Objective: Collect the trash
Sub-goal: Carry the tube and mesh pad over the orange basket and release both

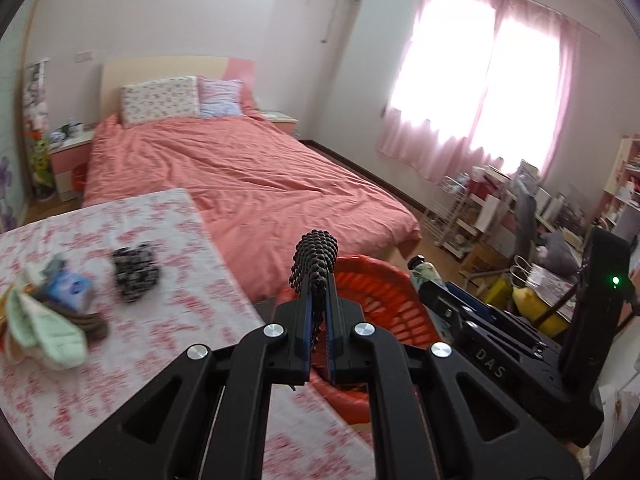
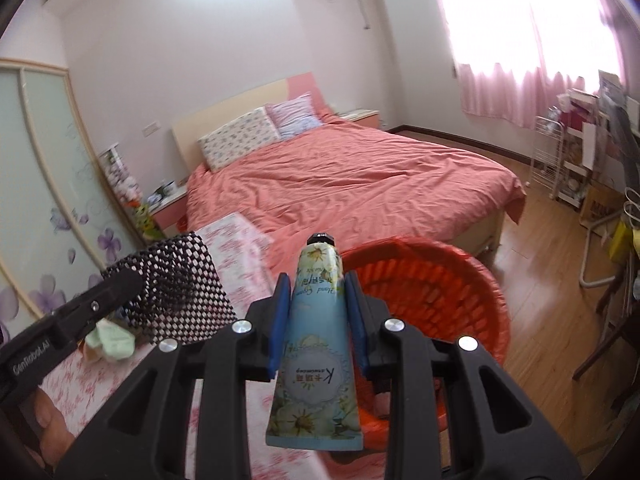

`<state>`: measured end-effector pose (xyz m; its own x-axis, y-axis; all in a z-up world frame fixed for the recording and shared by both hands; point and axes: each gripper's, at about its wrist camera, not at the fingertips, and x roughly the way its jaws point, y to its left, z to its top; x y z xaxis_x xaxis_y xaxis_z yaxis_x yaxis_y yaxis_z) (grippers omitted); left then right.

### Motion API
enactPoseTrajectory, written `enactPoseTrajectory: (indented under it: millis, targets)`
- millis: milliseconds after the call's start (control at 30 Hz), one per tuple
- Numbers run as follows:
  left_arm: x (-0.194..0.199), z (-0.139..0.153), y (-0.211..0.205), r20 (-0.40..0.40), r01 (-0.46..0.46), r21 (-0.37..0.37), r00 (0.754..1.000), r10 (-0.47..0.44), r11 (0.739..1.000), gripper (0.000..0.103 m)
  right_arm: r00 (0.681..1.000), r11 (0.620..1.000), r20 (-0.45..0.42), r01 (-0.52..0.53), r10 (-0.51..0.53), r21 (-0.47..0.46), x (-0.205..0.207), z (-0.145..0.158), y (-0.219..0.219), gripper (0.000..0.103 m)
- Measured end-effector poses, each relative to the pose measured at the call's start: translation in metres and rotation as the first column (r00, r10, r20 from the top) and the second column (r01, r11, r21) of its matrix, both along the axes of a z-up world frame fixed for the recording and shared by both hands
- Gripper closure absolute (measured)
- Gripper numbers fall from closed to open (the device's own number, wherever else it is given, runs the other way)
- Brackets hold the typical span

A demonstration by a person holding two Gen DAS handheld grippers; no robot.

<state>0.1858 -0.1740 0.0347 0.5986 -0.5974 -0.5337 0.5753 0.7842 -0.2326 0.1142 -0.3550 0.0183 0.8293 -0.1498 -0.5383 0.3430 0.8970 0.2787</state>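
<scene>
Both grippers are closed on something. Left gripper (image 1: 318,300) has its fingers pressed together on a piece of black mesh (image 1: 315,254), which stands up between them; from the right camera the same mesh (image 2: 180,292) looks like a wide flat sheet with small holes. Right gripper (image 2: 318,312) holds a hand cream tube (image 2: 316,344) between its blue pads (image 2: 280,316), with the black cap pointing away and the flat end toward the camera. Just behind both grippers is an orange basket (image 2: 452,280), beside the table with a pink flowered cloth (image 1: 168,320). On this cloth lie a second black mesh lump (image 1: 134,274), a small blue packet (image 1: 70,286) and some pale green socks (image 1: 44,328). Further back is the bed (image 1: 248,168) with a salmon cover, and the window has pink curtains (image 1: 480,92).
</scene>
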Motion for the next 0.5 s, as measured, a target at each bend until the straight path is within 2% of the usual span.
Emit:
enactPoseTrajectory:
  millis: [100,300,367,400,433,467,500]
  targets:
    - [0.004,-0.006,-0.027,-0.017,0.049,0.005,0.999,-0.049,0.999,0.097,0.999,0.999,0.001,0.043,-0.043,0.028,0.001,-0.006,-0.025,0.075]
    - [0.017,-0.017,-0.055,-0.073,0.092,-0.001,0.993,-0.092,0.996,0.097,0.996,0.994,-0.010,0.093,-0.093,0.052,0.009,-0.018,-0.056,0.073]
    - [0.022,-0.026,-0.059,-0.098,0.092,0.022,0.991,-0.090,0.996,0.091,0.995,0.993,-0.012,0.097,-0.097,0.070,0.014,-0.023,-0.063,0.071]
    - [0.021,-0.028,-0.059,-0.106,0.090,0.030,0.991,-0.086,0.996,0.078,0.995,0.992,-0.014,0.097,-0.096,0.076,0.016,-0.025,-0.066,0.065]
    - [0.022,-0.032,-0.056,-0.111,0.076,0.045,0.991,-0.070,0.996,0.060,0.995,0.992,-0.017,0.100,-0.099,0.074,0.017,-0.028,-0.067,0.062]
    - [0.022,-0.035,-0.052,-0.109,0.061,0.054,0.993,-0.054,0.997,0.053,0.995,0.992,-0.016,0.104,-0.103,0.070,0.016,-0.030,-0.067,0.056]
    - [0.022,-0.037,-0.046,-0.105,0.043,0.064,0.994,-0.037,0.997,0.048,0.994,0.992,-0.018,0.107,-0.106,0.066,0.016,-0.031,-0.067,0.054]
